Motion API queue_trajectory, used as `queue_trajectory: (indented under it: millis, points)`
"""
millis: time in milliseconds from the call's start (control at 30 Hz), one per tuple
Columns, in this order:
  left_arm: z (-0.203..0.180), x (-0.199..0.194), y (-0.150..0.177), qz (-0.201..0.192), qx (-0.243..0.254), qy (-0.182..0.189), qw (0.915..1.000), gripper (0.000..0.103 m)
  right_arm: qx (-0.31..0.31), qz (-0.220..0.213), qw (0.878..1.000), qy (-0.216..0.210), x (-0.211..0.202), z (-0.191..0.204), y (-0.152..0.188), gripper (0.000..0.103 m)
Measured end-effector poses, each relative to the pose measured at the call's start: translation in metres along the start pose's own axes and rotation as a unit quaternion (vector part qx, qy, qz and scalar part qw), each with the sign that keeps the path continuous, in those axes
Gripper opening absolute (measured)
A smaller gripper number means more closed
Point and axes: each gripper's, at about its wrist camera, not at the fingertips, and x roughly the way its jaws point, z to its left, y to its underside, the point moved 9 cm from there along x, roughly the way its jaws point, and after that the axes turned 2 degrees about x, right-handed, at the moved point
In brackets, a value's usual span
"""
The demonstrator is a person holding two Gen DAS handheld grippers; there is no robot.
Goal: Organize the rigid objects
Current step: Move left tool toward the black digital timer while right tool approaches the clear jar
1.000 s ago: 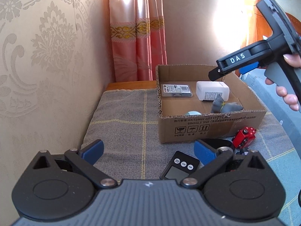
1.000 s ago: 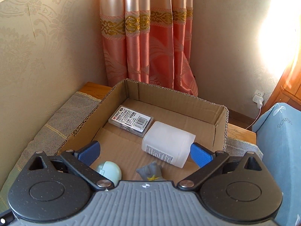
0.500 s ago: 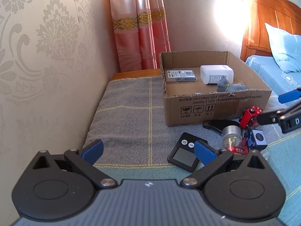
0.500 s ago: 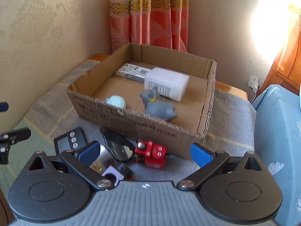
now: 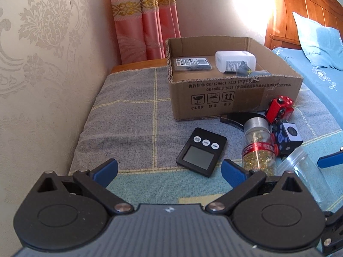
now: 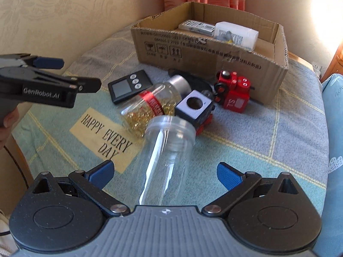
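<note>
A cardboard box (image 5: pixel 233 95) (image 6: pixel 205 62) stands on the cloth-covered table and holds a flat white case (image 5: pixel 191 63), a white bottle (image 5: pixel 234 61) and a grey figure (image 5: pixel 246 70). In front of it lie a black timer (image 5: pixel 201 151) (image 6: pixel 129 85), a jar of gold pills (image 5: pixel 258 147) (image 6: pixel 154 105), a black cube (image 5: pixel 287 138) (image 6: pixel 194 107), a red toy train (image 5: pixel 279 107) (image 6: pixel 233 91) and a clear empty jar (image 6: pixel 167 156) (image 5: pixel 300 167). My left gripper (image 5: pixel 169 169) is open above the cloth, short of the timer. My right gripper (image 6: pixel 165 172) is open, its fingers either side of the clear jar.
A patterned wall (image 5: pixel 42 64) runs along the left, with pink curtains (image 5: pixel 145 17) behind the box. A bed with a blue pillow (image 5: pixel 317 45) lies to the right. The cloth carries a printed label (image 6: pixel 105 137). A black curved object (image 5: pixel 238 118) lies under the pill jar.
Both grippers pulled back and down from the box. The right one dropped from over the box to low over the clear jar. The left now sees the loose objects closer.
</note>
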Motion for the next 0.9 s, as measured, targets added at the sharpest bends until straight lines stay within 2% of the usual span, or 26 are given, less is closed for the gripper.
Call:
queue_trajectory:
  millis: [200,467,600,900]
  points:
    - [-0.006,0.022,0.013,0.03,0.002,0.015,0.9994,0.102,0.012,0.009,0.999,0.032,0.0,-0.014,0.015,0.103]
    - [-0.006,0.044,0.016,0.049,0.003,0.019,0.9986,0.102,0.047,0.013,0.996,0.071,-0.005,-0.046,0.027,0.103]
    - [0.001,0.048,0.015,0.05,-0.014,0.027,0.9983,0.102,0.062,0.017,0.995,0.081,-0.004,-0.057,0.032,0.103]
    - [0.037,0.058,0.01,0.054,-0.043,-0.01,0.9976,0.102,0.093,0.015,0.991,0.099,-0.004,-0.081,0.032,0.103]
